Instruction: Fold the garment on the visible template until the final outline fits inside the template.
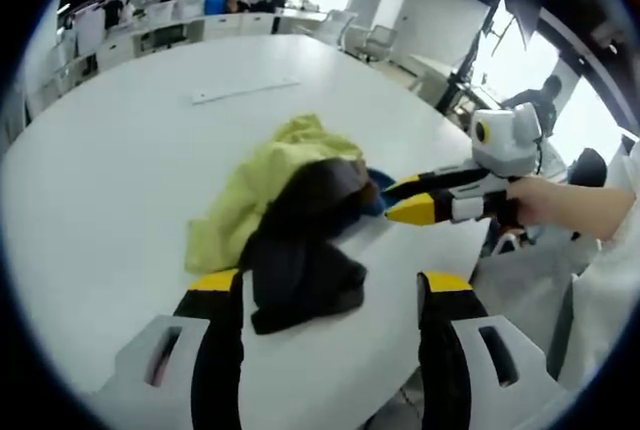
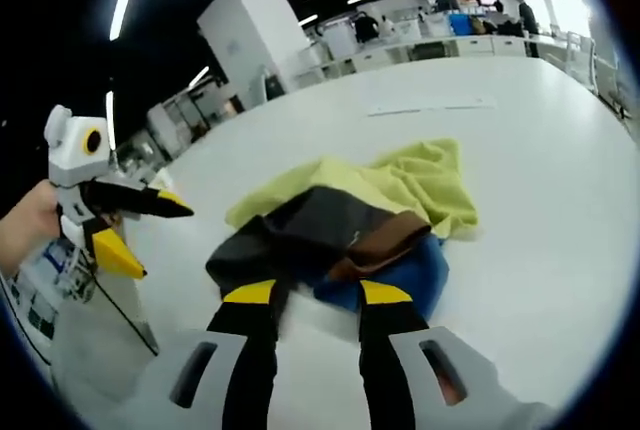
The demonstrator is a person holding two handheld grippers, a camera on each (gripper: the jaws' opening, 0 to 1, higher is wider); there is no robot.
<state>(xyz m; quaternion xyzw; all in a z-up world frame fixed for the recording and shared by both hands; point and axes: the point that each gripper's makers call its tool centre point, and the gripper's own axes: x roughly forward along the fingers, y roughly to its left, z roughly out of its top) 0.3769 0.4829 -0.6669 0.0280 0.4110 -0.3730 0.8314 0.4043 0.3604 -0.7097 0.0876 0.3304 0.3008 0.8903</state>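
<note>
Nearest in the left gripper view, the left gripper is seen with jaws spread wide, nothing held; the dark garment's lower hem lies between them. In the right gripper view, the right gripper is parted moderately, jaws resting at the near edge of the heap, over the dark garment and the blue fabric; whether any cloth is pinched cannot be told. Seen from the left gripper view, the right gripper is parted slightly at the heap's blue edge.

The task's clothing is piled crumpled mid-table: dark garment on top, a brown band beside it, yellow-green cloth behind and beneath. No template outline is made out under the pile.

Folding is judged barely begun. The step is best done by taking one layer only at a corner or hem, lifting low, and spreading flat before any fold; bunched layers should be separated first.

Further off, a thin white strip lies on the white table. Desks and people are seen beyond.
</note>
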